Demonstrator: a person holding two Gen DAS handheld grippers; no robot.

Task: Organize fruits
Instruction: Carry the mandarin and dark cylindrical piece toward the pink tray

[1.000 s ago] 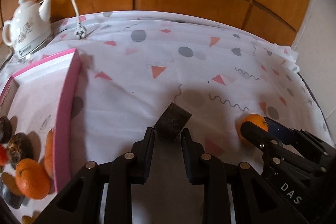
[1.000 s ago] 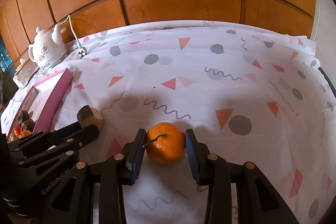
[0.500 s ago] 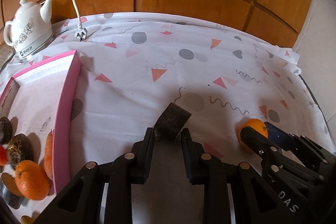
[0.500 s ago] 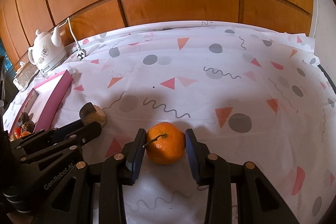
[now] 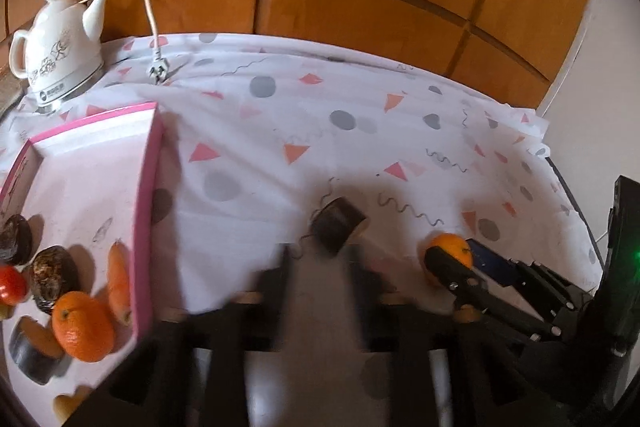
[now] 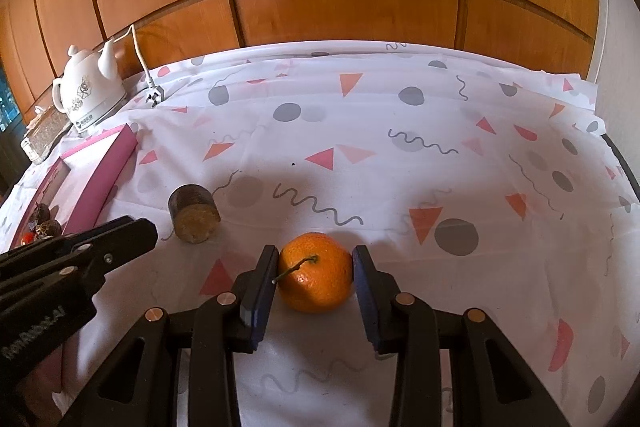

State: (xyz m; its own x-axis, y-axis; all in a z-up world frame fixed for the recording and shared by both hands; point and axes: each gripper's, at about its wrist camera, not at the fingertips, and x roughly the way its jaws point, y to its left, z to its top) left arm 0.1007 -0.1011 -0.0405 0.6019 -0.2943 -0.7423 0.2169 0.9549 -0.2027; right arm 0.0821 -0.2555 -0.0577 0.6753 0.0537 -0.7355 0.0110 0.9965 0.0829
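Observation:
An orange mandarin [image 6: 315, 271] with a stem sits on the patterned cloth between my right gripper's [image 6: 314, 273] blue pads, which press both its sides. It also shows in the left wrist view [image 5: 450, 254]. A dark cut cylinder of fruit [image 5: 338, 228] lies on the cloth just beyond my left gripper [image 5: 318, 259], which is blurred, open and empty. The cylinder shows in the right wrist view [image 6: 194, 213] too. A pink-rimmed tray [image 5: 147, 187] at the left holds a mandarin [image 5: 83, 331], a carrot [image 5: 119, 283], a tomato and several dark fruits.
A white kettle [image 5: 60, 55] with a cord and plug [image 5: 158, 71] stands at the back left. Wooden panels [image 6: 344, 7] line the wall behind the table. A small box [image 6: 42, 135] lies left of the kettle. The cloth's right edge hangs at the table rim [image 6: 624, 167].
My left gripper has drawn back and opened, and the dark cylinder now lies free on the cloth. The right gripper stays on the mandarin.

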